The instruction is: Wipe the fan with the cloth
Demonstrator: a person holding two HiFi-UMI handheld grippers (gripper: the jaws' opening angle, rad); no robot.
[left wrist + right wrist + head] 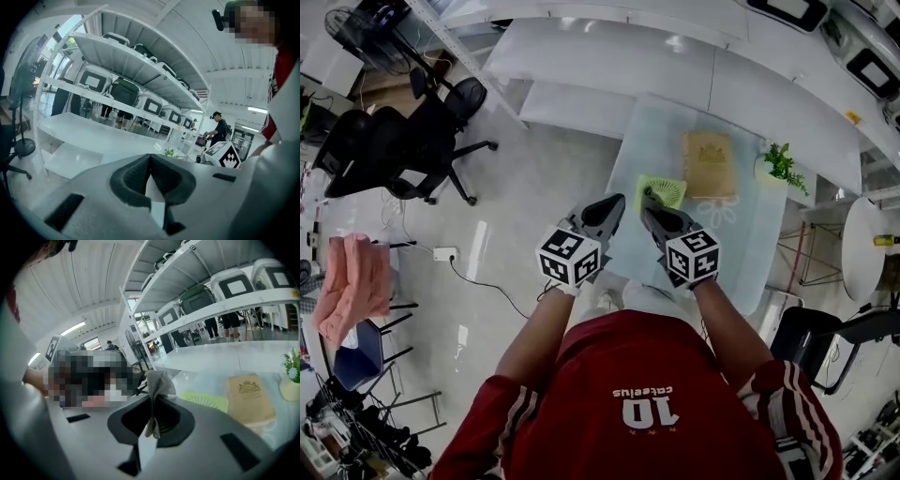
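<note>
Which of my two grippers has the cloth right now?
The right gripper, its jaws shut on the crumpled grey cloth; the left gripper is shut with nothing between its jaws.

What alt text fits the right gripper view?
The right gripper is shut on a grey cloth that sticks up between its jaws. Beyond, on a glass table, lie a green fan and a tan book, with a small plant at the right edge.
</note>
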